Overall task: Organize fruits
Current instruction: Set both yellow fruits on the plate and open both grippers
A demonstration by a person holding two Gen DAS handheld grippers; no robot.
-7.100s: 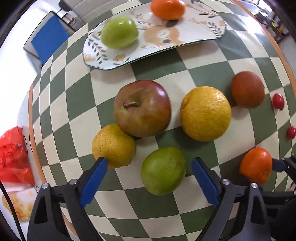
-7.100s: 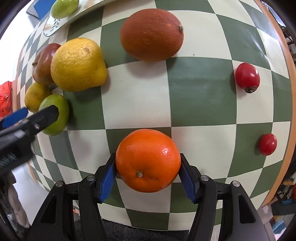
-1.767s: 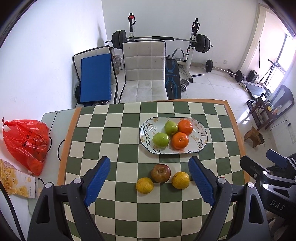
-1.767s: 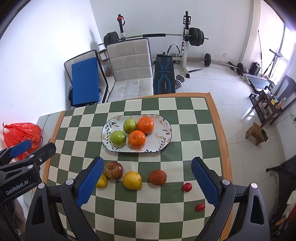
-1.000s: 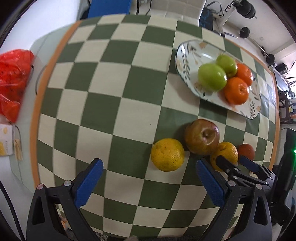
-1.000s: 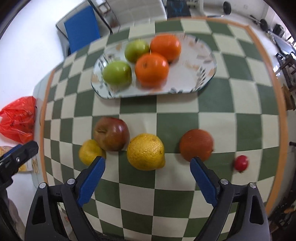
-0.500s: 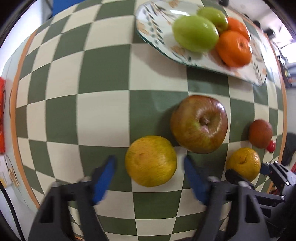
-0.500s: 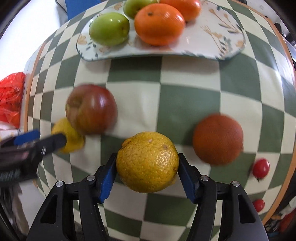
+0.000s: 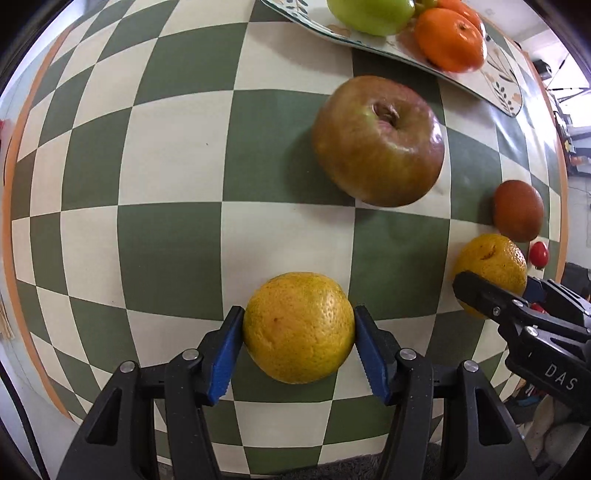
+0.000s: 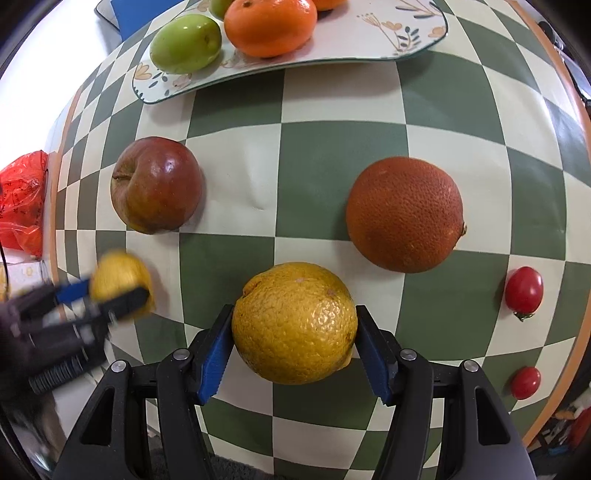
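On the green/cream checkered table (image 9: 177,155), far left beyond the edge, a red plastic bag (image 10: 22,206) shows in the right wrist view. Next over, the left gripper (image 9: 299,332) has both blue pads touching a small yellow-orange citrus (image 9: 298,326), one on each side, jaws clamped on it; the fruit is near the table's front edge, can't tell if it's lifted off the cloth. Same gripper + fruit appear blurred at the left of the right wrist view. Behind it & a bit right sits a red-brown apple (image 9: 378,140), stem dimple up, apart from the citrus. Further right, the right gripper (image 10: 294,328) is clamped on a bigger yellow citrus (image 10: 294,323), pads pressed to its left & right sides. Just behind-right of that is a dark rust-colored orange (image 10: 404,214), near but not touching. Far right, 2 cherry tomatoes: one (image 10: 523,290) beside the rust orange, the other (image 10: 525,383) closer to the front edge, both by the table's orange rim. At the back, a floral oval plate (image 10: 406,33) holds green apples (image 10: 186,42) on its left end & oranges (image 10: 269,26) touching just to the right of them; the plate's right end is bare.
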